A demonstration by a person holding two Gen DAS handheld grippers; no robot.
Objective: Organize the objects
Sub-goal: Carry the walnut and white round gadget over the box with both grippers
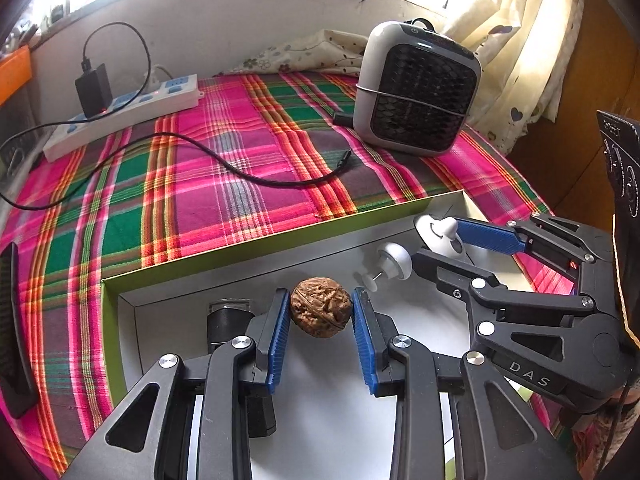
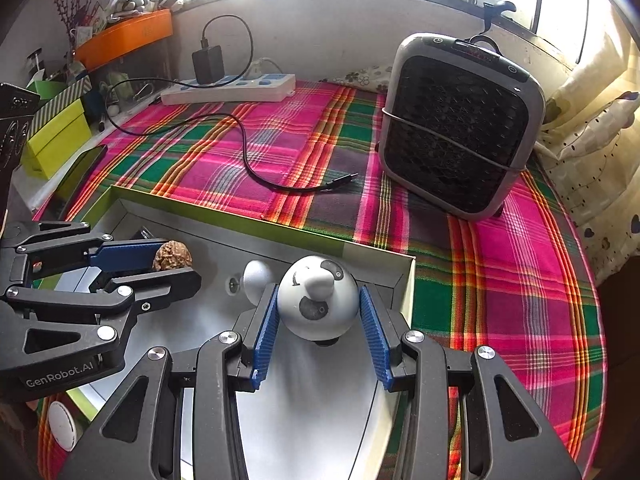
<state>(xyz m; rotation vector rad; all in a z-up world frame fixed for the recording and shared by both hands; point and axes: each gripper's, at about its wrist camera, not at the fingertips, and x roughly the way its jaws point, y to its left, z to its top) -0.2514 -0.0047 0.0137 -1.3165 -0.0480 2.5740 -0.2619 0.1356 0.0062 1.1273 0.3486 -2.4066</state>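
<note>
Plaid cloth in pink, green and orange (image 1: 224, 184) covers the table, and a shallow green-edged cardboard box with a grey floor (image 1: 240, 254) lies on it. Over this box, the left gripper (image 1: 321, 312) grasps a brown wrinkled walnut (image 1: 321, 307) between its blue ribbed pads. Just beside it, the right gripper (image 2: 319, 312) grasps a white round panda-faced figure (image 2: 318, 304) the same way. A small white knob-shaped piece (image 1: 394, 261) rests on the box floor between them. Farther back stand a grey mesh-fronted heater (image 1: 418, 88) and a white power strip (image 1: 124, 114).

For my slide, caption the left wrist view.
Blue-padded left gripper fingers clasp a brown wrinkled walnut over the green-rimmed box.
</note>
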